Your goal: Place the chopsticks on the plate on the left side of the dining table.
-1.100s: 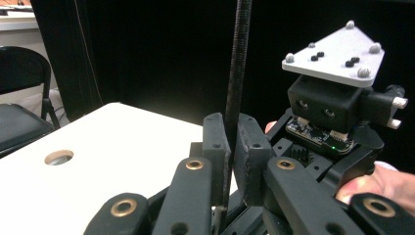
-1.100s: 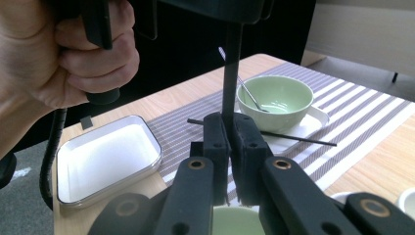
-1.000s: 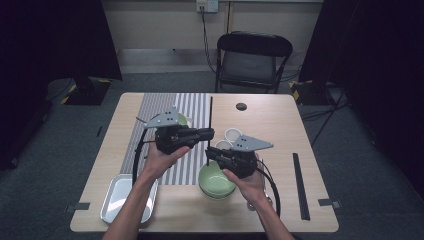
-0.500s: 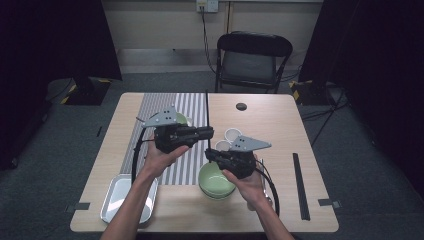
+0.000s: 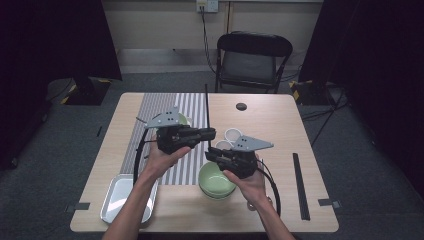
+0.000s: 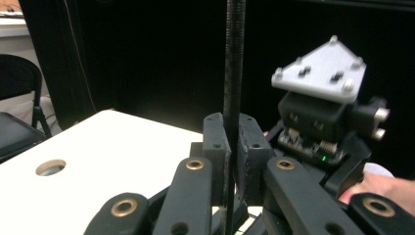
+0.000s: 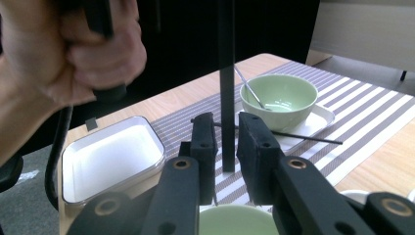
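The left gripper (image 5: pixel 210 134) is being held above the grey-and-white striped table runner (image 5: pixel 192 107), its jaws clenched on a thin black rod (image 6: pixel 233 73); in the left gripper view the pads are pressing on the rod from both sides, and the rod is rising upright between them and out of the top of the picture; in the high view the same rod is standing as a thin dark line over the runner, well above the wooden table top (image 5: pixel 270 120). The right gripper (image 5: pixel 209 151) is hovering just beside it, over the near pale green bowl (image 5: pixel 216 181); its jaws have just been opening, and in the right gripper view a gap is showing between each pad and the rod's lower end (image 7: pixel 226 98), so this gripper is bracketing the rod without gripping it. Compared with the earlier frame, both hands are keeping the same place above the runner and the bowl, and the rod is staying upright; the only change is in the right jaws, now standing a little wider. Farther off, a second pale green bowl with a thin metal utensil (image 7: pixel 278 98) is sitting on a small white tray (image 7: pixel 318 117); a rounded white metal tray (image 5: pixel 120 197) is lying at the near left corner; a long black strip (image 5: pixel 300 185) is lying near the right edge.
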The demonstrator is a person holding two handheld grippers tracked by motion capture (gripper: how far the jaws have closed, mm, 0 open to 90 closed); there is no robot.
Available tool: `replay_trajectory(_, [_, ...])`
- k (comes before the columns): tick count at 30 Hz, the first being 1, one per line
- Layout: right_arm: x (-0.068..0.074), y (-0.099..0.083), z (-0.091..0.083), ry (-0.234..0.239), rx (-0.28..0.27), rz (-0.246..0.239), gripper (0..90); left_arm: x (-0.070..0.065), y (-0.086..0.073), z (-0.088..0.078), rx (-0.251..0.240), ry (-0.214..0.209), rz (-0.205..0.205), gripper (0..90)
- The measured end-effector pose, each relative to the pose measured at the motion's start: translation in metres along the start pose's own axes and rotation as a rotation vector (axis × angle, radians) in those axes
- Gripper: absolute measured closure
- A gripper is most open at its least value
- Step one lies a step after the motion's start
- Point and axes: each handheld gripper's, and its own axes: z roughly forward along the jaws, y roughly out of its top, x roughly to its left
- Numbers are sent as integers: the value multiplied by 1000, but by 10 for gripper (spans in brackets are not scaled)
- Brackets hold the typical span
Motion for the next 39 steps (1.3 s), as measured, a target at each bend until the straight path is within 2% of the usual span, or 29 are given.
replay_trajectory(2, [-2, -2, 1, 4, 3, 3, 771, 0, 3, -2, -8, 3, 1, 849])
replay_trajectory(4, [-2, -2, 2, 6, 3, 2, 836, 0, 3, -3, -11, 4, 10, 849])
replay_trajectory(6, [-2, -2, 2, 10, 0, -3, 841, 0, 3, -3, -6, 6, 15, 849])
replay_trajectory(10, [1, -1, 2, 3, 6, -19, 853, -1, 1, -2, -31, 7, -1, 845])
replay_trajectory(14, [4, 3, 0, -9, 5, -25, 856, -1, -5, 1, 9, 7, 13, 841])
replay_trajectory(17, [4, 5, -1, -12, 8, -32, 856, -1, -11, 2, -2, -2, -5, 841])
replay_trajectory(21, [4, 5, -1, -10, 4, -26, 856, -1, -14, 4, 16, 1, -2, 839])
replay_trajectory(28, [3, 5, -1, -8, 5, -18, 853, 0, -19, 7, 16, -5, -12, 842])
replay_trajectory(31, [2, 4, 0, 2, -2, -16, 829, 1, -20, 6, 12, -8, -19, 844])
replay_trajectory(33, [2, 4, 0, -1, -5, -13, 767, 2, -19, 4, 16, -6, -18, 844])
replay_trajectory(34, [2, 4, 0, 4, -1, -18, 700, 4, -19, 2, 9, -7, -21, 845])
replay_trajectory(36, [3, 4, 1, 2, 2, -16, 671, 4, -19, 1, 5, -2, -27, 845])
replay_trajectory(37, [2, 4, 1, 2, 6, -12, 623, 6, -19, -1, 7, -1, -25, 845])
replay_trajectory(38, [2, 4, 2, 1, 6, -13, 595, 6, -20, -3, -14, 5, -25, 846])
replay_trajectory(39, [2, 4, 2, -2, 6, -12, 571, 7, -20, -4, -6, 9, -14, 846])
